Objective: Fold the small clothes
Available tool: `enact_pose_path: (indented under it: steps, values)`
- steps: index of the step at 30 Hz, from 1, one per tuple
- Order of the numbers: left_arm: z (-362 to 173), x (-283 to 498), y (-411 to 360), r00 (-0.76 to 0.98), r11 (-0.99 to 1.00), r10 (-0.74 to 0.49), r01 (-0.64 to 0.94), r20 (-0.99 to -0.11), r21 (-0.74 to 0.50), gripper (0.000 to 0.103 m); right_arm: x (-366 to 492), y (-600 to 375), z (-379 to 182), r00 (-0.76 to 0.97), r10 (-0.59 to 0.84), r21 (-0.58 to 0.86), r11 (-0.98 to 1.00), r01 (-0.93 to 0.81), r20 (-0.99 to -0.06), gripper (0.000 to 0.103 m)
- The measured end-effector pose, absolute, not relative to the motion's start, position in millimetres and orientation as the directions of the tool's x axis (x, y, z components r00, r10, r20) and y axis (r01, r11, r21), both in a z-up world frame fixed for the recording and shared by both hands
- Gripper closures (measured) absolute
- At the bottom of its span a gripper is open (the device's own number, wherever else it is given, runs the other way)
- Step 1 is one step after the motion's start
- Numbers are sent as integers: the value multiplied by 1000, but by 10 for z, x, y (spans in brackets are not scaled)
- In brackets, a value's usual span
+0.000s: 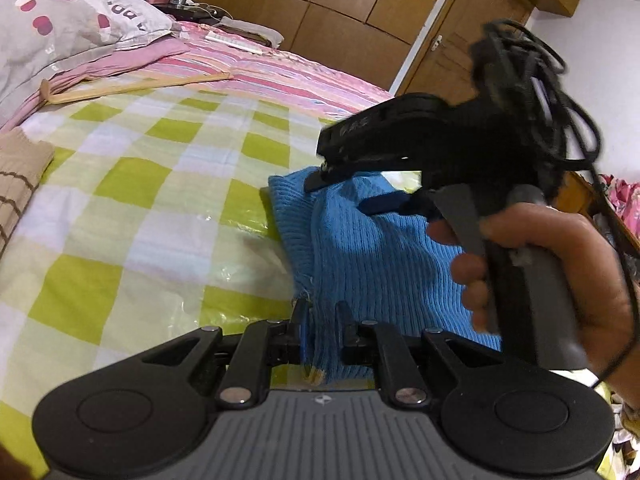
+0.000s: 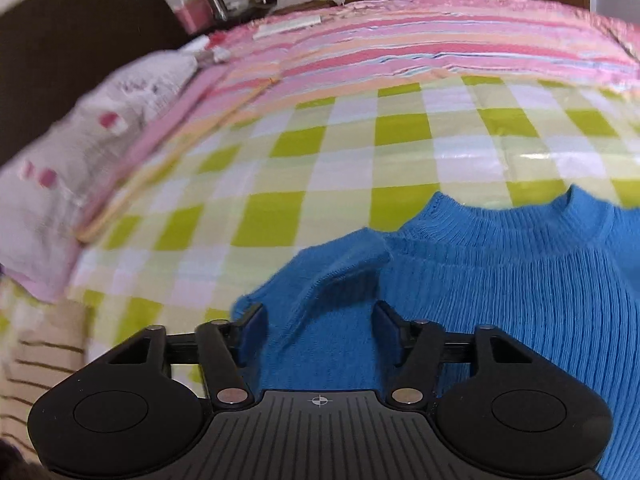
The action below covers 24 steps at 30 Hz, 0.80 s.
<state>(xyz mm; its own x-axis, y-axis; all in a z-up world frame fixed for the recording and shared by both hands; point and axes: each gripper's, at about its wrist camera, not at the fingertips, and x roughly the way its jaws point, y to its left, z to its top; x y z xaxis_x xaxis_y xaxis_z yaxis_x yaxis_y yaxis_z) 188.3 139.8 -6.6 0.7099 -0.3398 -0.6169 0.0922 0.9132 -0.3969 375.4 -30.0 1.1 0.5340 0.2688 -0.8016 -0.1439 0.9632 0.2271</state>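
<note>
A blue ribbed sweater [image 1: 380,264] [image 2: 500,280] lies on the green-and-white checked sheet [image 1: 140,200] [image 2: 320,152]. My left gripper [image 1: 321,312] is shut on the sweater's near edge, and knit fabric runs up between its fingers. A person's hand [image 1: 560,260] holds my right gripper [image 1: 344,194] above the far end of the sweater, near the collar. In the right wrist view the right gripper [image 2: 320,320] stands open, tilted down. A folded blue sleeve [image 2: 332,264] lies between its two dark pads, and they do not pinch it.
A beige garment with brown stripes [image 1: 20,176] [image 2: 44,352] lies at the left edge of the bed. A grey pillow [image 1: 60,28] and a wooden hanger [image 1: 132,86] sit towards the headboard on pink striped bedding [image 1: 280,72]. Wooden wardrobes [image 1: 340,0] stand behind.
</note>
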Motion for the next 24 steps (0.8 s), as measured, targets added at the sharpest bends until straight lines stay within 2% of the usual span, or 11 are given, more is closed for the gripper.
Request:
enact_pose_path:
  steps: [2,4,6,9,15,19,22,24]
  values:
    - [-55,1871,1405,710,912,-342,94,-615,-399,84,3745,-263,9,529,275,219,961,-168,-803,85]
    - [-32,1859,1427,716,909,-345,95,-606,-406,84,3703,-244,77,533,296,234,955,-182,-793,93]
    - [4,1837,1454,726,905,-350,98,-592,-414,84,3635,-187,201,556,322,242,946,-215,-766,96]
    - [24,1825,1478,734,903,-350,101,-582,-416,84,3615,-31,286,567,351,246,935,-256,-745,96]
    - [-72,1884,1479,703,904,-350,81,-619,-420,84,3757,105,-44,504,321,211,941,-264,-801,95]
    - [-116,1900,1446,691,910,-347,83,-635,-406,84,3766,15,31,492,375,280,925,-258,-786,84]
    - [-130,1907,1440,685,910,-346,79,-641,-407,84,3709,-54,155,512,395,296,917,-268,-763,82]
    - [-124,1905,1430,686,912,-343,79,-642,-403,84,3642,-74,216,522,403,293,913,-284,-752,77]
